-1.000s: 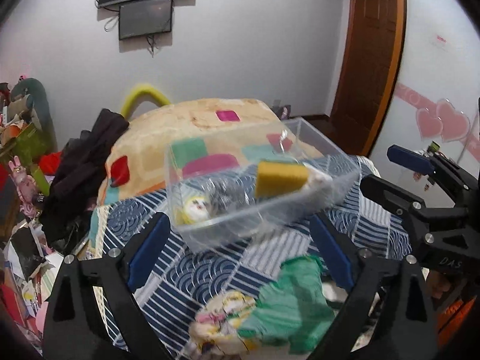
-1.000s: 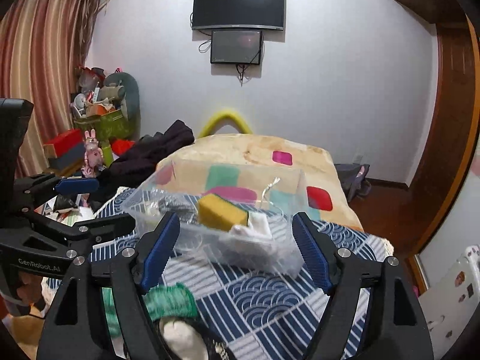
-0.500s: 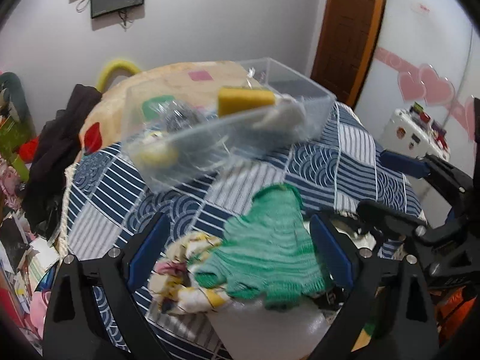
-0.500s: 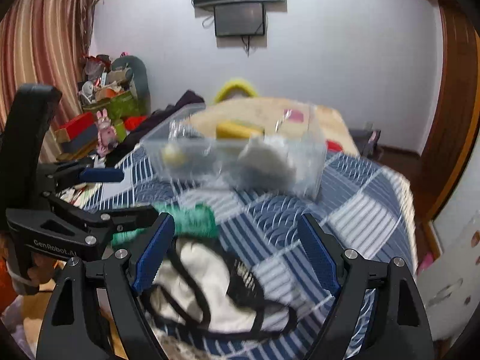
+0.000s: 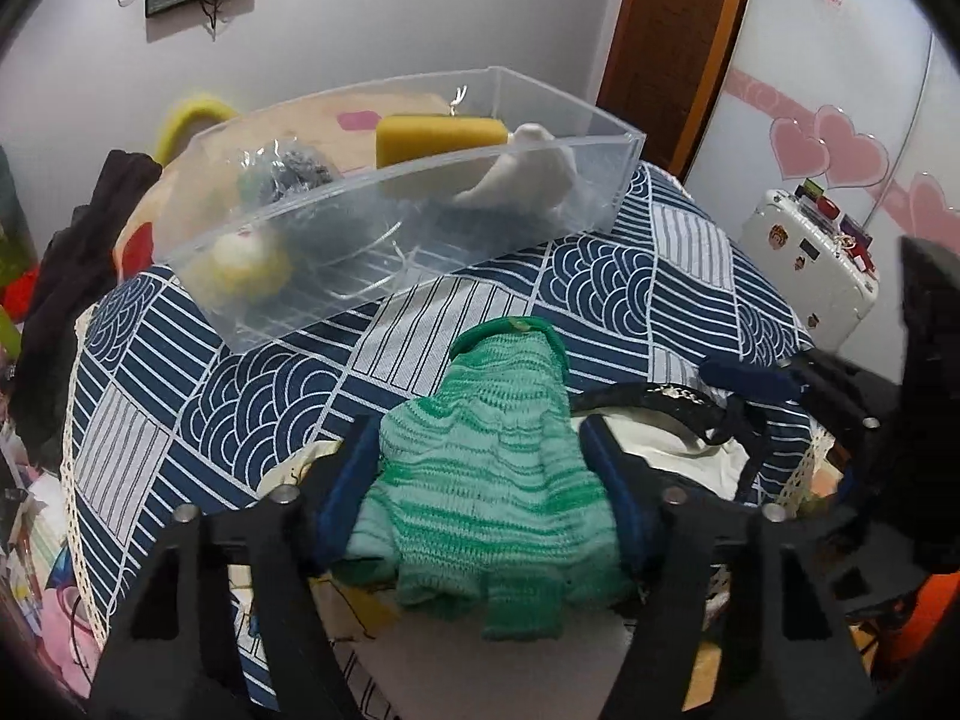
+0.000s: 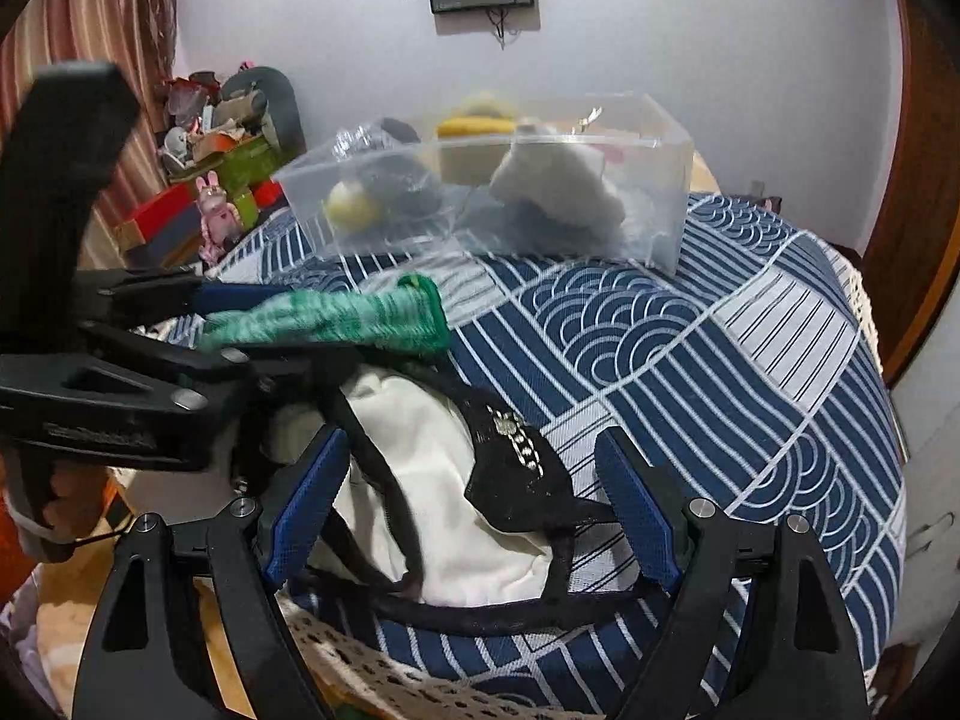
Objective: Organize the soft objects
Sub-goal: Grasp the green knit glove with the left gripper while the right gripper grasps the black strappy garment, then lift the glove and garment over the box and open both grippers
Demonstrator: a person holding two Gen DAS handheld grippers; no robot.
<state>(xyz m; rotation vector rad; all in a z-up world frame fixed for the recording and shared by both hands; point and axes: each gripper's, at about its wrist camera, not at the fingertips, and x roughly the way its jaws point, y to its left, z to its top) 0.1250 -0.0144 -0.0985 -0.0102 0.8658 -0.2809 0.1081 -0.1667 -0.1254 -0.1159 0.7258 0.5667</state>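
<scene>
A green knitted glove (image 5: 486, 468) lies at the near edge of the blue patterned cloth (image 5: 600, 288). My left gripper (image 5: 480, 450) has its jaws closed in on the glove's sides; it also shows in the right wrist view (image 6: 336, 318). A white cloth bag with black straps (image 6: 432, 480) lies to the right of the glove. My right gripper (image 6: 468, 486) is open with its jaws on either side of the bag. A clear plastic bin (image 5: 408, 204) stands farther back, holding a yellow sponge (image 5: 438, 138), a white soft item (image 5: 528, 174) and a yellow-white ball (image 5: 240, 264).
A floral cloth (image 5: 282, 480) lies under the glove at the left. Dark clothes (image 5: 66, 264) hang at the far left. A white suitcase (image 5: 810, 258) stands at the right near a wooden door (image 5: 672, 48). Toys and boxes (image 6: 210, 180) are piled at the left.
Both grippers have moved down and forward to the near edge. The left jaws have closed onto the green glove. The right jaws now straddle the white bag.
</scene>
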